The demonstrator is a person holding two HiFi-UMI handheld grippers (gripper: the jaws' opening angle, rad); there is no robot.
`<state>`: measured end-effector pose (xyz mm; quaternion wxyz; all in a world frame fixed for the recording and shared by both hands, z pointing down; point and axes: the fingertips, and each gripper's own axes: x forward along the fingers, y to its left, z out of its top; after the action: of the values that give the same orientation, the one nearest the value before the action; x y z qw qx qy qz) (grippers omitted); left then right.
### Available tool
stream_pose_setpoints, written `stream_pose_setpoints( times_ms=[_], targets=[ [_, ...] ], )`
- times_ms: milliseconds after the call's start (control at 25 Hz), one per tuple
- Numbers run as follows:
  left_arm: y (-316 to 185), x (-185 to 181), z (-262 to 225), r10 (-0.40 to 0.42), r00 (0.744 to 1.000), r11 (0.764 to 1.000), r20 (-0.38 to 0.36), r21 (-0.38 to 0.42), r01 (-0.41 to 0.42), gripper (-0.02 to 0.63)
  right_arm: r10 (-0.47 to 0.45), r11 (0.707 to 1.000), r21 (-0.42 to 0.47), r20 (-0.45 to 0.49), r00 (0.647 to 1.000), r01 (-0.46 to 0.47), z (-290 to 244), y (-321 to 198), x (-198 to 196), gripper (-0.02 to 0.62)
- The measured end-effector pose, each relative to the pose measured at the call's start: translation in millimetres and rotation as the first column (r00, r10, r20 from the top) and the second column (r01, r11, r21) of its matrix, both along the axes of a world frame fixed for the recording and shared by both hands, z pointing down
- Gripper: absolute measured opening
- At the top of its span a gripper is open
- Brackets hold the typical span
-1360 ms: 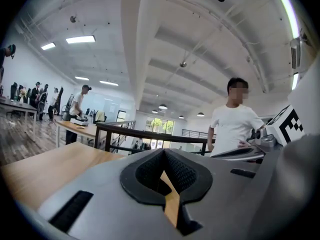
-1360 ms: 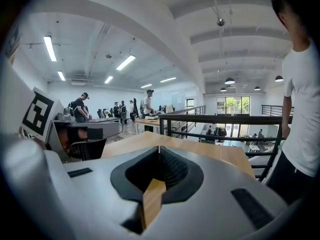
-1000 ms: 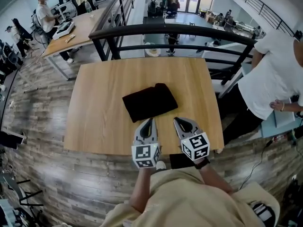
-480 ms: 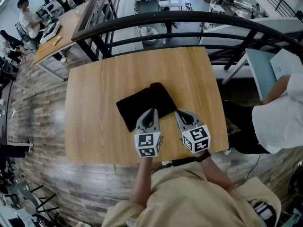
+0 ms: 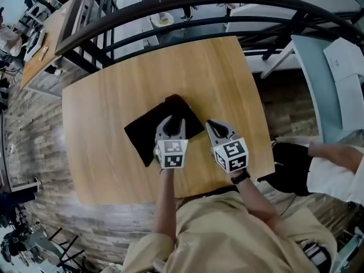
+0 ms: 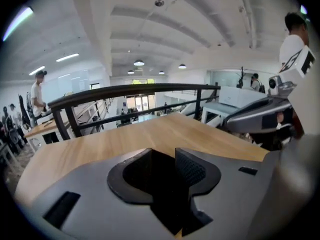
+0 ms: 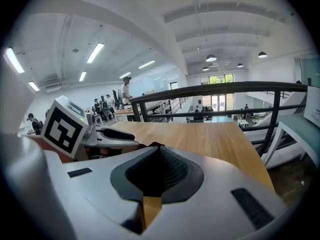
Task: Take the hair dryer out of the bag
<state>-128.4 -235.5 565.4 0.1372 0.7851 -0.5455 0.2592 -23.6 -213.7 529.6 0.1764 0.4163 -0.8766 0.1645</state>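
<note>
- Hair dryer is hidden from me; only the black bag shows, flat on the surface.
- Left tongs over the bag, opening, pinching nothing.
- Right tongs closed, empty, beside the bag.
- Railing beyond; a person is cut off at the right.

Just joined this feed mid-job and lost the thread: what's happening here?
A person holds a gripper in each hand over a wooden table. The left gripper is over the black bag, its jaws opening, the bag's dark cloth showing in the gap but not gripped. The right gripper is shut and empty, above bare wood beside the bag. No hair dryer is in sight yet.
</note>
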Motion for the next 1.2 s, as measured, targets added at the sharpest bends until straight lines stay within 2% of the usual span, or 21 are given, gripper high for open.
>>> stream_pose_setpoints(
  times_ms=[120,240,320,400,520,560,640,680,880,920,1200],
  targets=[
    [-9.0,-4.2,34.2,0.086,0.988,0.994,0.131,-0.079,-0.076,0.196,0.006,1.000,-0.028,-0.004,1.000,-0.006,15.2,-7.0,3.7,0.017],
    [-13.4,-5.4,67.0,0.185,0.948,0.975,0.258,-0.170,-0.144,0.225,0.003,0.999,-0.049,-0.006,1.000,-0.003,27.5,-10.7,4.6,0.017],
    [-17.2,-9.4,82.7,0.214,0.922,0.965,0.322,-0.213,-0.150,0.259,0.000,0.998,-0.061,-0.008,1.000,-0.001,33.5,-13.1,5.0,0.017],
    [-22.4,-12.6,92.2,0.217,0.912,0.962,0.347,-0.237,-0.139,0.270,-0.003,0.998,-0.064,-0.009,1.000,0.002,37.1,-17.7,6.2,0.017],
    [-26.3,-16.6,101.8,0.197,0.918,0.959,0.345,-0.264,-0.106,0.249,-0.004,0.998,-0.070,-0.012,1.000,0.003,42.3,-23.1,9.6,0.017],
    [-26.4,-20.2,104.3,0.179,0.919,0.959,0.350,-0.272,-0.083,0.217,-0.004,0.997,-0.071,-0.013,1.000,0.003,43.2,-24.3,10.9,0.017],
    [-26.4,-28.8,106.7,0.133,0.924,0.961,0.358,-0.274,-0.032,0.096,-0.003,0.997,-0.072,-0.015,1.000,0.002,44.4,-25.8,13.8,0.017],
    [-26.6,-31.6,106.9,0.115,0.928,0.963,0.354,-0.269,-0.016,0.082,-0.004,0.997,-0.073,-0.017,1.000,0.002,45.0,-26.2,15.3,0.017],
    [-27.1,-33.6,105.3,0.065,0.948,0.971,0.312,-0.240,0.013,0.035,-0.002,0.996,-0.087,-0.026,1.000,0.000,51.0,-24.1,22.2,0.017],
    [-27.3,-35.1,104.3,0.049,0.954,0.971,0.294,-0.237,0.023,0.017,-0.004,0.996,-0.091,-0.026,1.000,0.002,51.9,-23.1,22.0,0.017],
    [-19.1,-41.4,89.3,-0.018,0.992,0.975,0.125,-0.218,0.045,0.011,-0.019,0.995,-0.099,-0.017,1.000,0.017,52.8,-16.0,15.4,0.017]
  ],
)
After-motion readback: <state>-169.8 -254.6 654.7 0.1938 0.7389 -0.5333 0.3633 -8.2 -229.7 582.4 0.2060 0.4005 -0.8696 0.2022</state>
